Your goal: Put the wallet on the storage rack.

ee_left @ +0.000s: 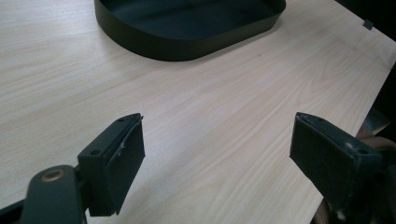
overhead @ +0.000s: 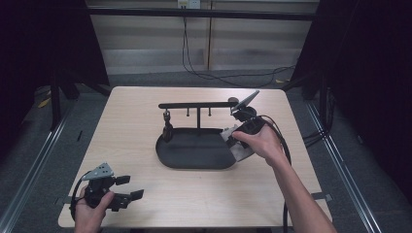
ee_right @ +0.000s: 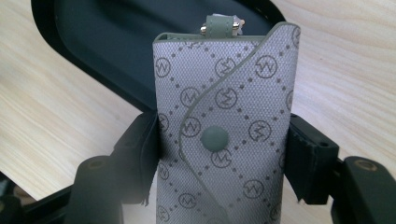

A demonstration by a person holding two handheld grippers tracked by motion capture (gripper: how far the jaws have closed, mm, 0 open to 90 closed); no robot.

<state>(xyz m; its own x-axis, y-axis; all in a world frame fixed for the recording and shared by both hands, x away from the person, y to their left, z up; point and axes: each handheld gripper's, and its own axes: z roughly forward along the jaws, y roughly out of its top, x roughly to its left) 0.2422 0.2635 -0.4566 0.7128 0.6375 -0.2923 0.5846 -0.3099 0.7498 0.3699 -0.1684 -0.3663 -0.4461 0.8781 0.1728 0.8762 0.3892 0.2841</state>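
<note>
While left tongs gape, right tongs clamp pouch over tray.

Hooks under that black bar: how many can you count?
3 hooks: one at the left with something dark hanging on it, two bare near the middle. More may hide behind the right hand-held gripper.

We are seeing a table filling mid-frame, a cable trailing over the floor at top, and rails running down both sides.
</note>
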